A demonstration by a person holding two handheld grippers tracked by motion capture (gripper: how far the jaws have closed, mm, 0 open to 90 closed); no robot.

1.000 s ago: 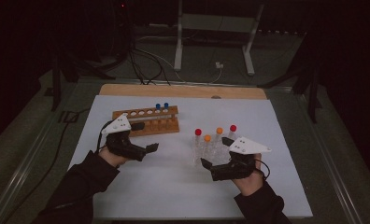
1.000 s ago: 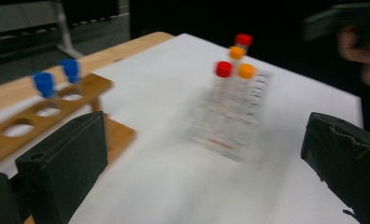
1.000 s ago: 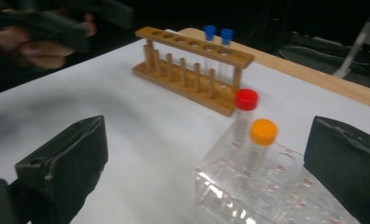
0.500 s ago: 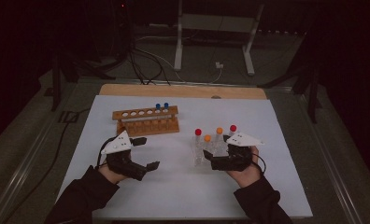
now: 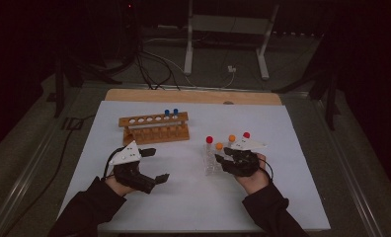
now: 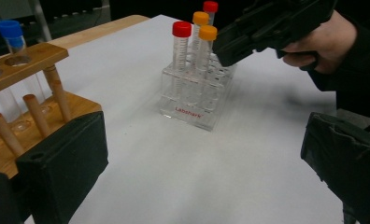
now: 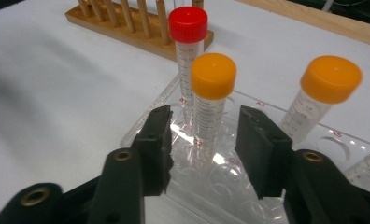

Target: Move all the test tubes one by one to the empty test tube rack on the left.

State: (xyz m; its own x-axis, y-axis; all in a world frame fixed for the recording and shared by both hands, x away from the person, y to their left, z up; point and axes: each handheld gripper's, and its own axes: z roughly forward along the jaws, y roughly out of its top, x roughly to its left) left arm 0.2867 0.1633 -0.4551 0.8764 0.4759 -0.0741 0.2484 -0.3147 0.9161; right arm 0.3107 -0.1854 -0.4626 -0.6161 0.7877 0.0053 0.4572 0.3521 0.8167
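A clear plastic rack (image 5: 212, 165) holds several capped tubes on the white mat. My right gripper (image 5: 222, 154) is at its near edge. In the right gripper view the right gripper (image 7: 206, 144) is open, one jaw on each side of an orange-capped tube (image 7: 213, 77), with a small gap on both sides. A red-capped tube (image 7: 188, 25) stands behind it and another orange-capped tube (image 7: 331, 79) to the right. My left gripper (image 5: 156, 164) is open and empty, left of the clear rack (image 6: 197, 100) and near the wooden rack (image 5: 154, 128).
The wooden rack (image 6: 15, 88) holds two blue-capped tubes (image 5: 171, 112) at its right end. A wooden board (image 5: 193, 96) lies along the far edge of the white mat (image 5: 193, 202). Cables and a metal stand lie on the floor beyond.
My right gripper has moved forward and left to the clear rack, bringing its jaws around the orange-capped tube. My left gripper has drawn back from the wooden rack toward the person.
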